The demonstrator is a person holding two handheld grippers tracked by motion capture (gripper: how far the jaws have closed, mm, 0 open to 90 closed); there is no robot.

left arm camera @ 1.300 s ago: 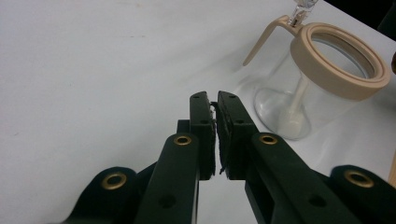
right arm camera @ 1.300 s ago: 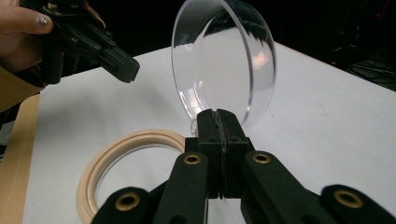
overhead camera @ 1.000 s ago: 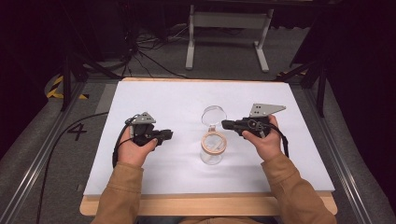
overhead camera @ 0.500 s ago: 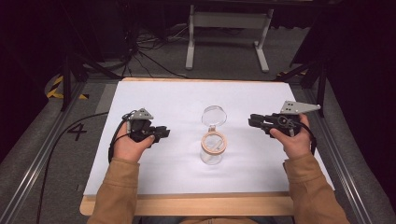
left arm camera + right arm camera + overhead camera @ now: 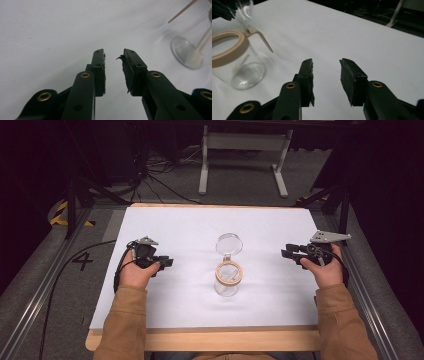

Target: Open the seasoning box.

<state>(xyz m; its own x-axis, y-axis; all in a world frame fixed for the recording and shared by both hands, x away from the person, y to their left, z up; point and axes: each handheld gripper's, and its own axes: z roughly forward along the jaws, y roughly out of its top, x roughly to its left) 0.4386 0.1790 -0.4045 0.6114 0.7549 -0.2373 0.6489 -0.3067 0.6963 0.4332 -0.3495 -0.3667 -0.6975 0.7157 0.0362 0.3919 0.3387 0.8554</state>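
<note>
Both tools clear of jar (image 5: 228, 277) (lid open)

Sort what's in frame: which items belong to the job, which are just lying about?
Job:
- glass jar, standing mid-table, hinged lid flipped open
- left tool, jaws open and just opening, nothing between them
- right tool, same, off to the jar's right

Lying about:
- white table cover
- metal stand on the floor behind
- floor cables

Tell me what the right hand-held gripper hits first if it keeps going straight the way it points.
Probably nothing: the right hand-held gripper stands open over bare white table. The glass jar sits off to the side of its line, though depth is hard to judge.
</note>
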